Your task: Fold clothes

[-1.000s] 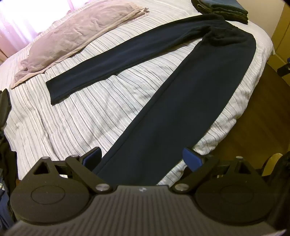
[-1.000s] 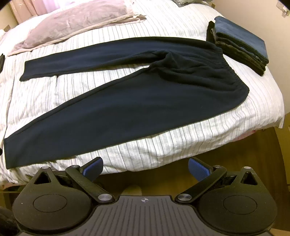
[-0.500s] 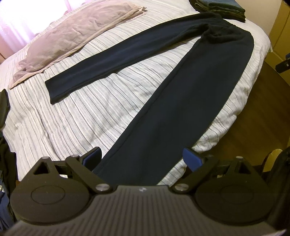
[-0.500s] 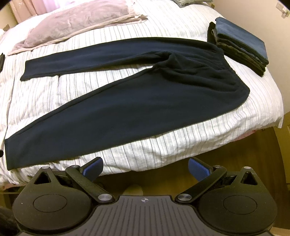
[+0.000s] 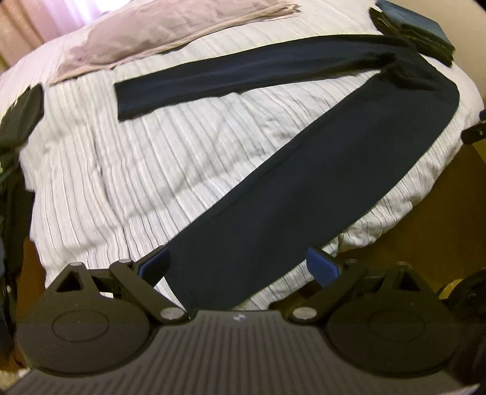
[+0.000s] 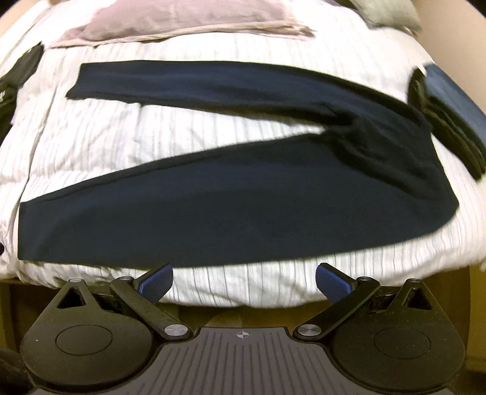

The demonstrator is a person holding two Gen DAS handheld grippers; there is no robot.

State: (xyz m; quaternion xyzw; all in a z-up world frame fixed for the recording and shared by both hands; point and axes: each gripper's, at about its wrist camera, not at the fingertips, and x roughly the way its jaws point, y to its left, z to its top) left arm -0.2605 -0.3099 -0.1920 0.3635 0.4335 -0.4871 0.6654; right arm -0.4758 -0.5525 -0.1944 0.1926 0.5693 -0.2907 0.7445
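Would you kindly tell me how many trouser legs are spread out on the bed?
2: the far leg lies across the bed toward the pillow, the near leg along the front edge; they join at the right.

Trousers (image 6: 243,206): dark navy cloth, matt, soft fleece-like nap. Bed cover (image 5: 152,170): white cloth with thin dark stripes, creased, matt. Pillow (image 6: 182,18): pale mauve cloth, wrinkled. Folded stack (image 6: 449,112) at far right: matt cloth, blue over black. Left claw (image 5: 237,264) and right claw (image 6: 243,282): matt black plastic links, blue textured pads, bright metal pivot pins. Floor (image 5: 425,243): wood, slight sheen.
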